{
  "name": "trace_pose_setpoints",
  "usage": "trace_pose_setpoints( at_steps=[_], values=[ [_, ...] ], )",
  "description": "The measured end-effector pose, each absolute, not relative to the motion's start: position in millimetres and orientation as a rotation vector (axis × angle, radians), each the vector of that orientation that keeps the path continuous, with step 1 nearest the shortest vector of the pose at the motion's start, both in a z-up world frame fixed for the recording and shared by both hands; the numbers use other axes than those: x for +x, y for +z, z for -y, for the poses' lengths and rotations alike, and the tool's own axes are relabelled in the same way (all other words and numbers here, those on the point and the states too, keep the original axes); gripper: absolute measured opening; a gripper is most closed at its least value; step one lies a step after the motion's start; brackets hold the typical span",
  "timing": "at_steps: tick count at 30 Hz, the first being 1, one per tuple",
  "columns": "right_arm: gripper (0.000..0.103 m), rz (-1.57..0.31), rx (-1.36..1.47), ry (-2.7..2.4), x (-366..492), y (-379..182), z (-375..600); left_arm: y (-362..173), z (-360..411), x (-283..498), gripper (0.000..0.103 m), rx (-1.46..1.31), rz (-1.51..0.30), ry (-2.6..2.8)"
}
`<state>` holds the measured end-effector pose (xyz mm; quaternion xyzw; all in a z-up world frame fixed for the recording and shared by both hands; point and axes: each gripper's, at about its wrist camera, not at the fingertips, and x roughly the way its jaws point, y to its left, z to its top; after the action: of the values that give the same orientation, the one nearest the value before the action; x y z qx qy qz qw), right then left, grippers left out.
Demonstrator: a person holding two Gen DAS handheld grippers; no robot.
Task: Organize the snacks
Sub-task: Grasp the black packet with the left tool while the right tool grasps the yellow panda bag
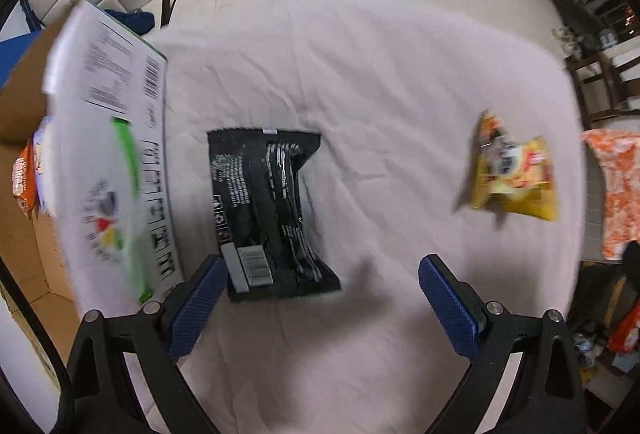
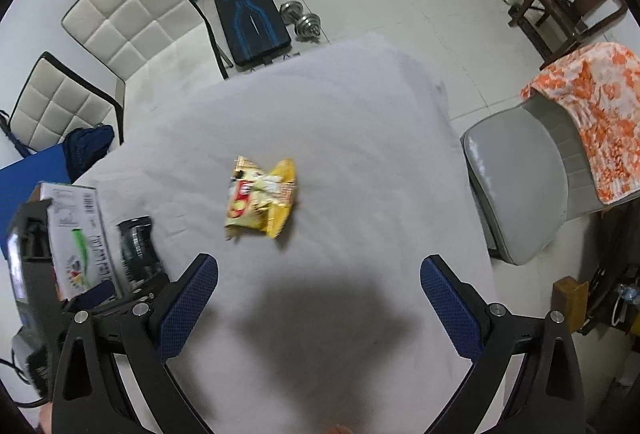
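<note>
A black snack packet lies flat on the white cloth, just ahead of my open left gripper and nearer its left finger. To its left stands a cardboard box with a white printed flap; an orange snack bag lies inside it. A yellow snack bag rests on the cloth at the right. In the right wrist view the yellow bag sits ahead of my open right gripper, with nothing between the fingers. The black packet and box appear at the left there.
The table is covered in white cloth. White padded chairs stand behind it, a grey chair with an orange patterned cloth at the right. A workout bench and dumbbells are on the floor beyond.
</note>
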<state>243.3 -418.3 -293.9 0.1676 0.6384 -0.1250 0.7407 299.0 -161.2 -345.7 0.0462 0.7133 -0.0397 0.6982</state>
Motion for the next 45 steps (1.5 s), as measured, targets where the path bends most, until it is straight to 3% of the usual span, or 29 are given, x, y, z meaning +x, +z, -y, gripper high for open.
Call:
trace_pose_setpoints(
  at_steps=[9,15,17,20,21,22,25,45],
  values=[
    [0.103,-1.476,0.458,-0.182,272,-344,412,-398,141,299,0.101,0.112,-1.702,0.058],
    [0.103,-1.512,0.472,-0.130,305,-369,390,-394,133,302,0.098,0.048,-1.661,0.047],
    [0.103,-1.533,0.471,-0.126,318,-378,385,-392,130,305,0.081,0.025,-1.660,0.015],
    [0.100,-1.576,0.469,-0.126,331,-393,379,-390,121,310,0.071,-0.007,-1.660,-0.011],
    [0.091,-1.595,0.463,-0.128,334,-397,379,-389,122,310,0.068,-0.001,-1.655,-0.016],
    [0.073,-1.625,0.445,-0.137,335,-403,377,-386,120,312,0.060,0.005,-1.649,-0.022],
    [0.060,-1.673,0.427,-0.126,334,-415,375,-379,120,313,0.051,0.014,-1.635,-0.030],
    [0.058,-1.825,0.360,-0.105,168,-430,390,-378,141,168,0.050,0.211,-1.671,-0.289]
  ],
)
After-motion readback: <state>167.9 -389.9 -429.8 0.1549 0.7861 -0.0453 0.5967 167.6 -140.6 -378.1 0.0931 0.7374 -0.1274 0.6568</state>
